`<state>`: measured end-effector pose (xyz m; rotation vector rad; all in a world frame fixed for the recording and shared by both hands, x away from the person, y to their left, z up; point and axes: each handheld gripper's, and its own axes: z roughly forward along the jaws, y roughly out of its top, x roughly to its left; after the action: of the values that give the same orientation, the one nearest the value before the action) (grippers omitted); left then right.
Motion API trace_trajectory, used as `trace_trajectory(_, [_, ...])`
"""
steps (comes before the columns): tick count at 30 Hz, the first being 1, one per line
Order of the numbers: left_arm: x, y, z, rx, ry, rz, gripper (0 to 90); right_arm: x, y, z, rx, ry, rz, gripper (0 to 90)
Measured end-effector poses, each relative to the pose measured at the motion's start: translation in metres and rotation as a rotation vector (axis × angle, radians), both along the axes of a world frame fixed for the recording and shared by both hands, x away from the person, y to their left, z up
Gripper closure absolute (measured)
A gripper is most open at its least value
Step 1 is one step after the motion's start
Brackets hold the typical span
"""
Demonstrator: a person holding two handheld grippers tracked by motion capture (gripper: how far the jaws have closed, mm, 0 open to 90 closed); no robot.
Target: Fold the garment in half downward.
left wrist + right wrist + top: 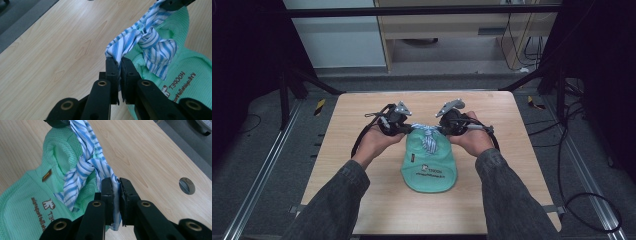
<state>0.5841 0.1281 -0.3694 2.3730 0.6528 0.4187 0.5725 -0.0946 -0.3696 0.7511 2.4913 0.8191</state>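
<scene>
While both our left gripper (pixel 119 65) and right gripper (pixel 117 185) clench the striped ties (pixel 150 42) of the green bib (pixel 430 162) mid-table, uneven pulling could slip a tie free.

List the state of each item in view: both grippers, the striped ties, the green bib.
Left gripper: shut on one blue-and-white striped tie end.
Right gripper: shut on the other striped tie end.
Blue-and-white striped fabric ties: crossed into a knot between the grippers, ends pulled apart, one loose tail hanging down.
Mint-green mesh bib: lying flat on the table, printed side up.
Light wooden table: supports the bib.
</scene>
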Motion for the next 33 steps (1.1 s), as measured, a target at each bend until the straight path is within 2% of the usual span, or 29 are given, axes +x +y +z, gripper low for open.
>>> trace_trajectory(6, [0.003, -0.003, 0.003, -0.004, -0.005, 0.004, 85.3, 0.000, -0.002, 0.003, 0.007, -0.011, -0.009, 82.6])
trace_trajectory(13, [-0.003, -0.007, 0.000, 0.004, -0.026, -0.003, 85.0, -0.002, -0.006, 0.000, 0.006, -0.022, -0.012, 82.4])
trace_trajectory(14, [-0.004, -0.008, -0.001, 0.015, -0.033, -0.009, 85.0, -0.003, -0.007, -0.001, 0.006, -0.018, -0.010, 82.4])
trace_trajectory(23, [-0.009, -0.018, -0.009, 0.041, -0.043, -0.026, 84.8, -0.009, -0.013, -0.015, 0.008, -0.015, -0.014, 82.2])
trace_trajectory(33, [-0.018, -0.018, -0.020, 0.041, -0.037, -0.035, 84.7, -0.014, -0.015, -0.024, 0.009, -0.016, -0.007, 82.0])
